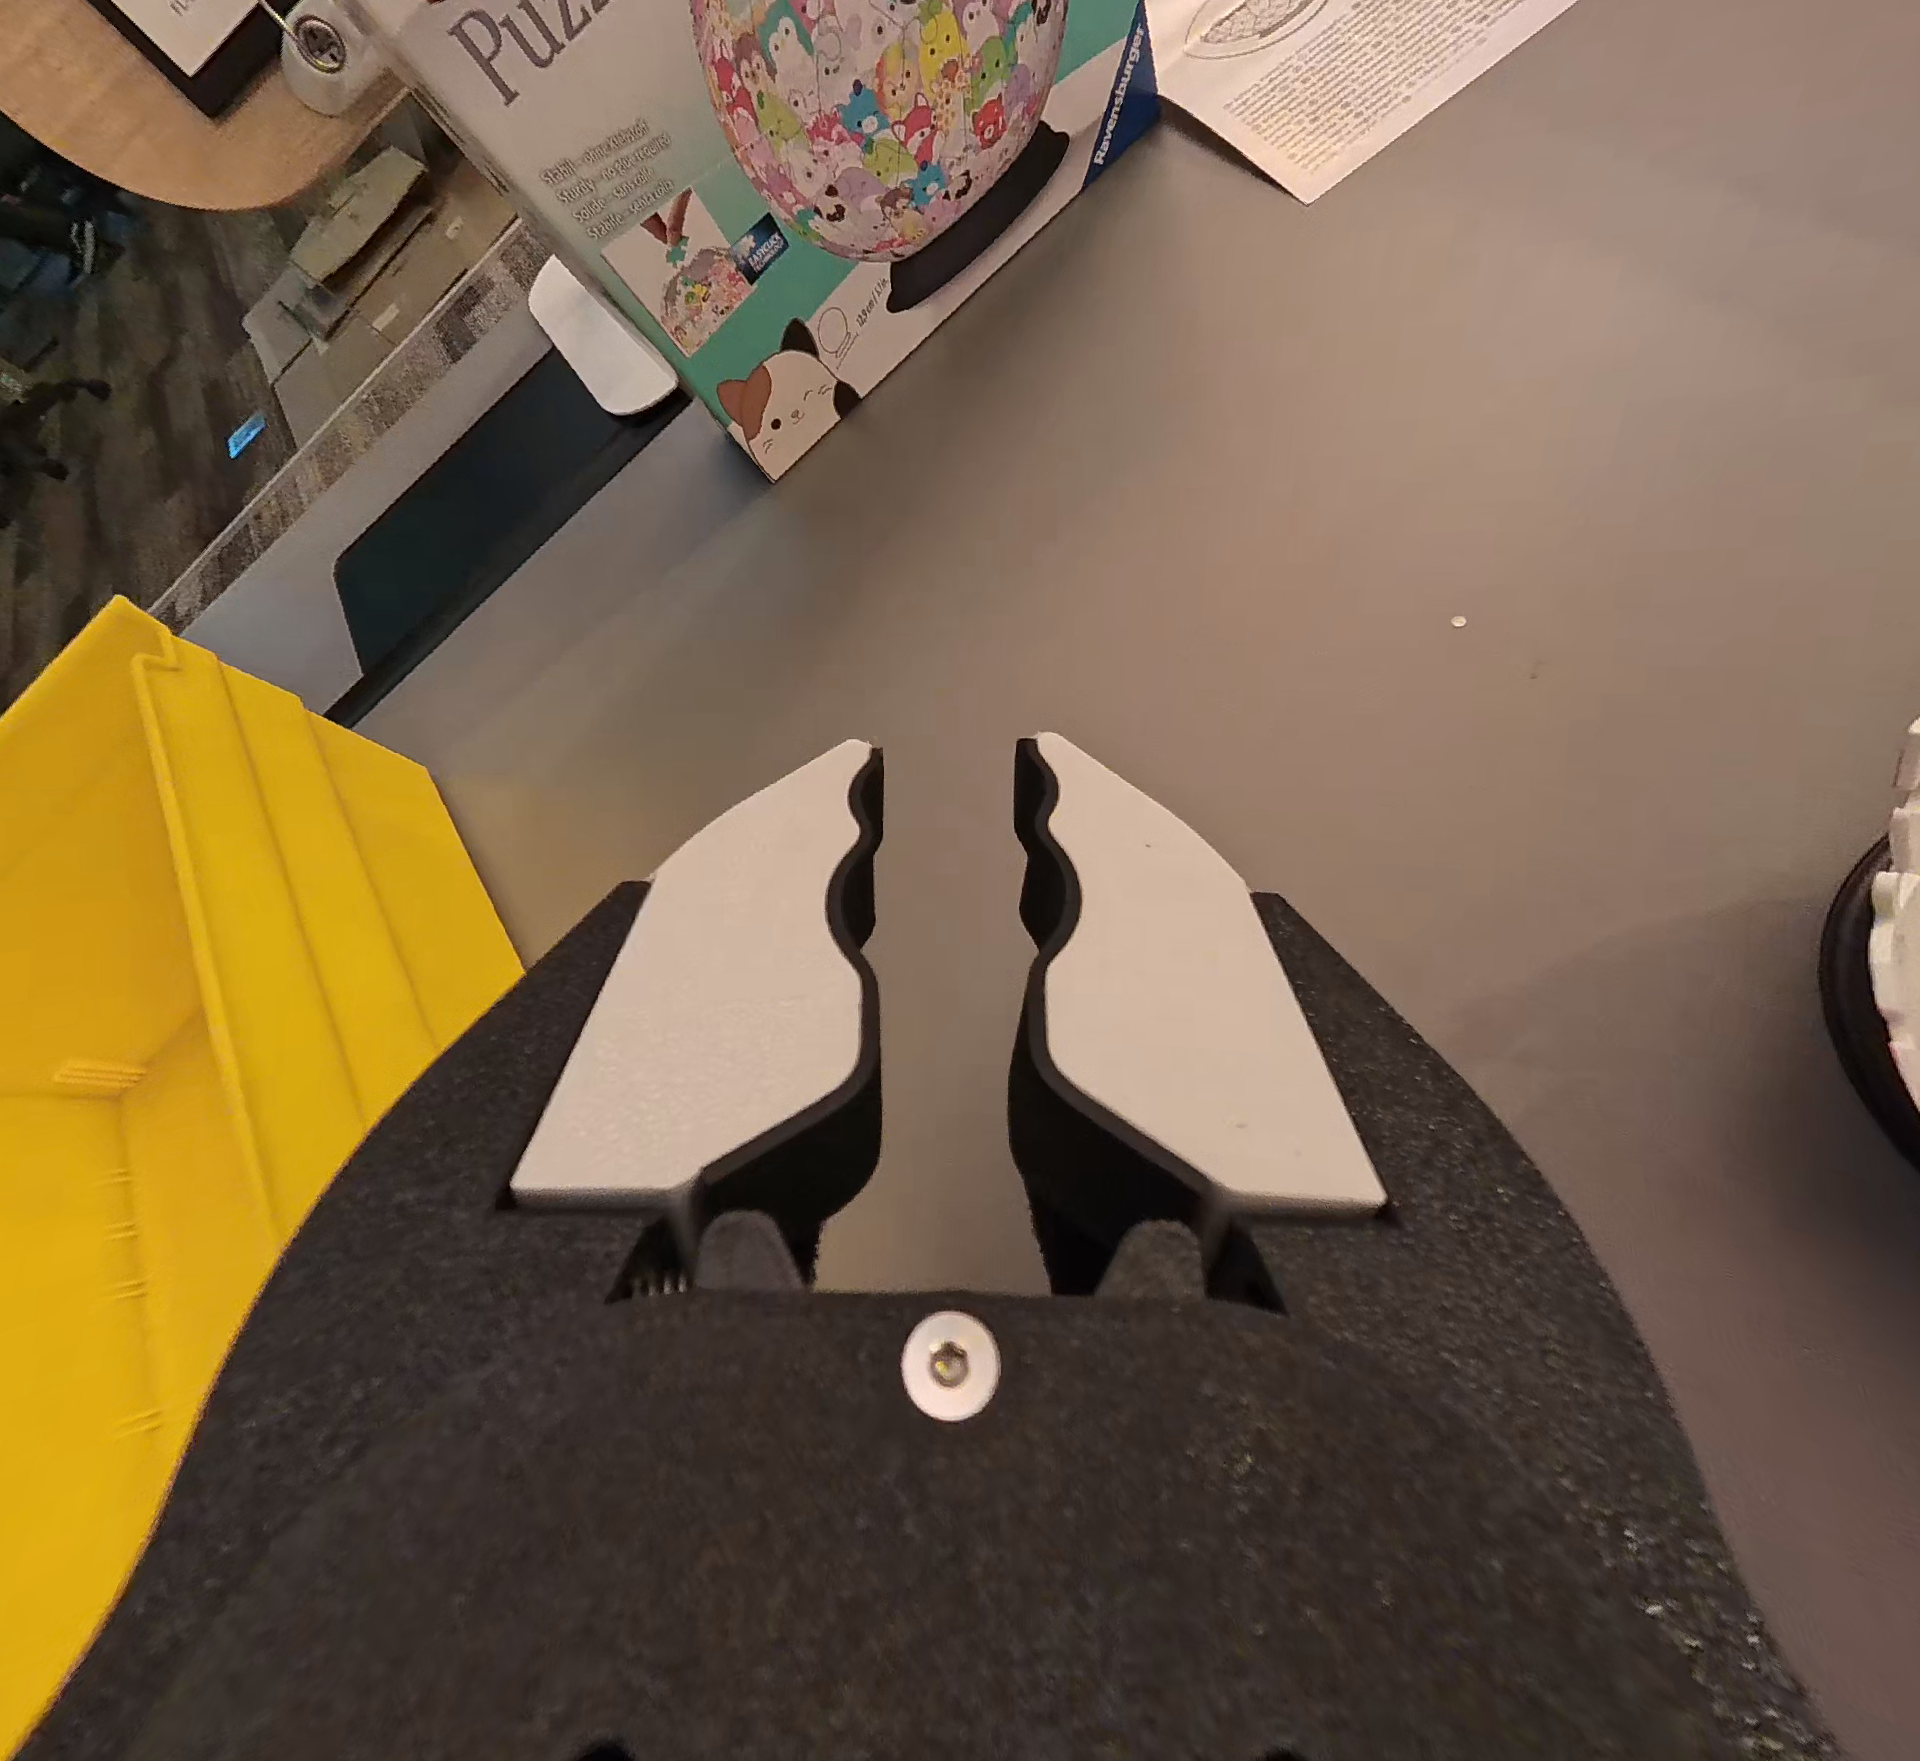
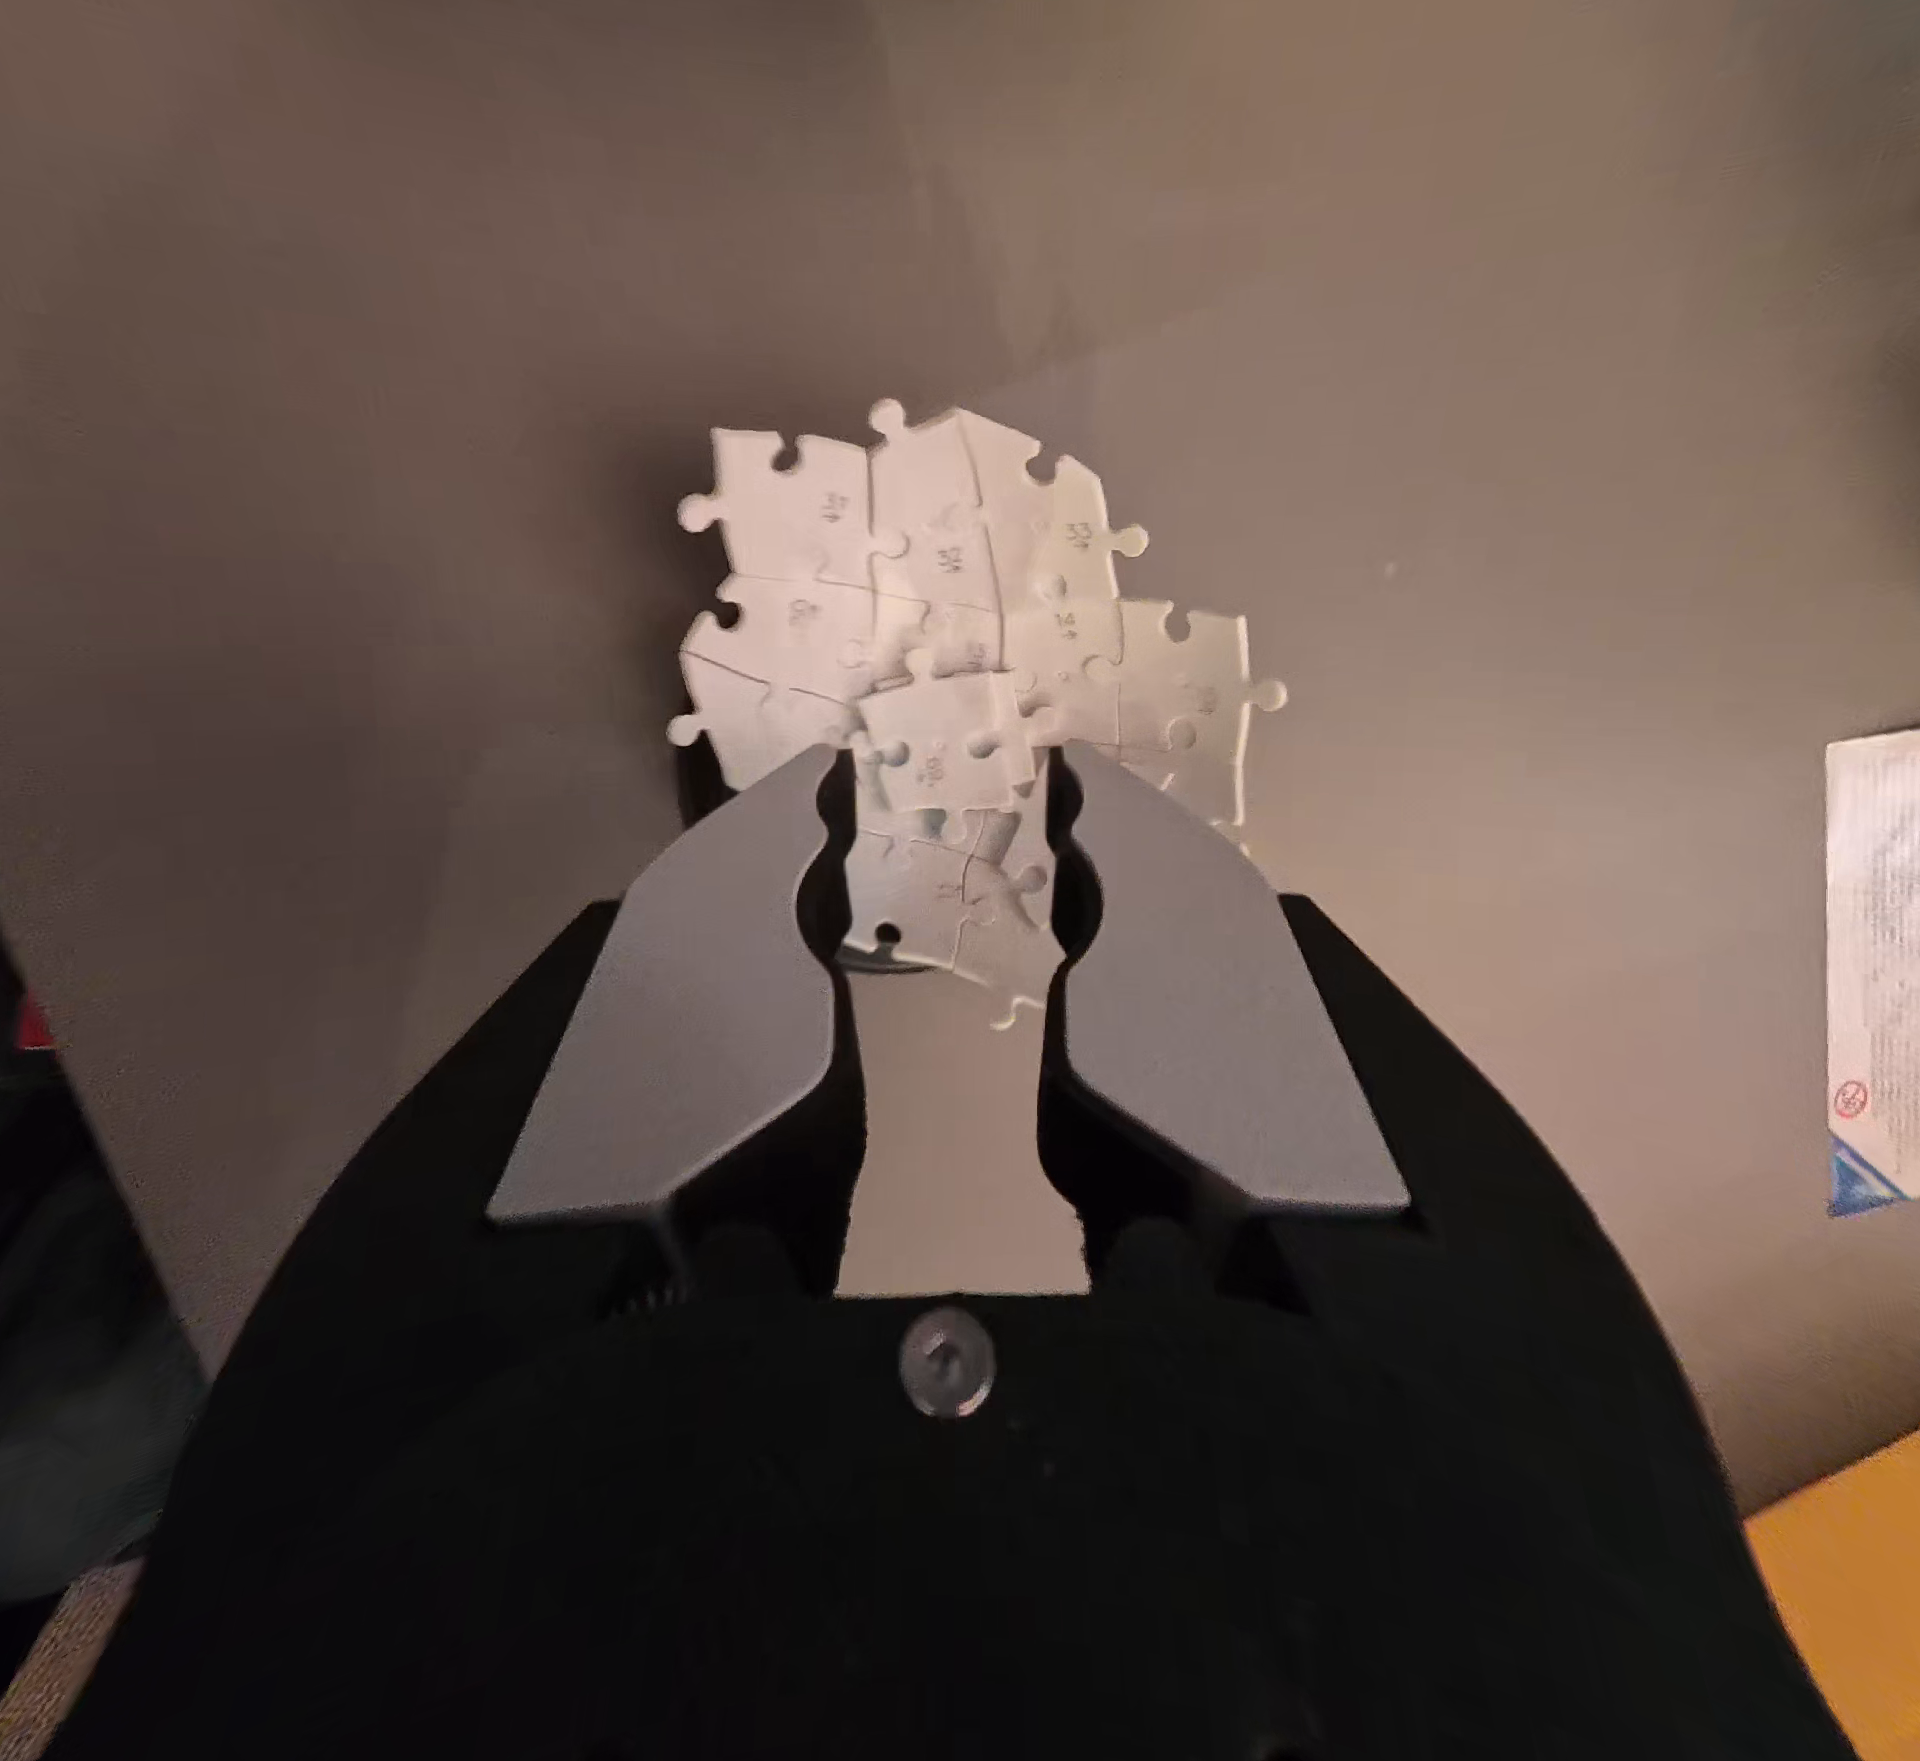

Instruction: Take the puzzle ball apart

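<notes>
Left wrist view, grey table [image 1: 1351, 485] (yellow bin [image 1: 208, 1036] beside), both tongs parted, empty.

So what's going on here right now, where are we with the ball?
The right gripper is open at a white cluster of joined puzzle pieces, what shows of the puzzle ball; whether it touches them is unclear. The left gripper is open and empty over the grey table, between the yellow bin and the puzzle box.
</notes>
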`<action>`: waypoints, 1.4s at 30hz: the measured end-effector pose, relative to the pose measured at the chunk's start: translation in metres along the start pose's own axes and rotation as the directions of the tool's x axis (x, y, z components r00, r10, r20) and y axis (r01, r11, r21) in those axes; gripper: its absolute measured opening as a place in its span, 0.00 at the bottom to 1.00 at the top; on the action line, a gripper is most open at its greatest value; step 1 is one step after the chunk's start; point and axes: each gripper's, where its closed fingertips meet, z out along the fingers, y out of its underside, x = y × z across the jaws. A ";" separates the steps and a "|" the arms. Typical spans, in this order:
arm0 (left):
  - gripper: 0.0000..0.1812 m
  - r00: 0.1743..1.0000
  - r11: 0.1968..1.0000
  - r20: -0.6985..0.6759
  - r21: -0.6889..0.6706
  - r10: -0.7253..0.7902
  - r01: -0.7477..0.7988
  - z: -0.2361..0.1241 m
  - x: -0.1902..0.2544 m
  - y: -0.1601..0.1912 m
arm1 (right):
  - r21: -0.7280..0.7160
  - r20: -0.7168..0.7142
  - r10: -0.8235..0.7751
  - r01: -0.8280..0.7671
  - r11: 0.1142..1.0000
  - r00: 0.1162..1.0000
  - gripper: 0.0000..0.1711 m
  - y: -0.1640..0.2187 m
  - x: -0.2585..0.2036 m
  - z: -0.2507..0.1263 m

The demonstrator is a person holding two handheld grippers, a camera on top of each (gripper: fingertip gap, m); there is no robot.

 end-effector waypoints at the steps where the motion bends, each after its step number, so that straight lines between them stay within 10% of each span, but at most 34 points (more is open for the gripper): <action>1: 0.13 1.000 1.000 -0.001 -0.002 0.000 0.000 0.000 0.000 0.000 | -0.023 0.005 0.003 -0.003 1.000 1.000 0.21 0.002 0.001 0.005; 33: 0.13 1.000 1.000 0.012 0.006 0.022 -0.022 -0.002 0.000 -0.002 | -0.160 -0.074 -0.075 0.063 0.985 0.994 0.16 0.009 0.008 0.009; 42: 0.13 1.000 0.999 -0.001 -0.023 0.031 -0.031 0.003 0.003 0.004 | 0.074 -0.427 0.082 -0.055 0.996 0.900 0.16 -0.009 0.117 -0.150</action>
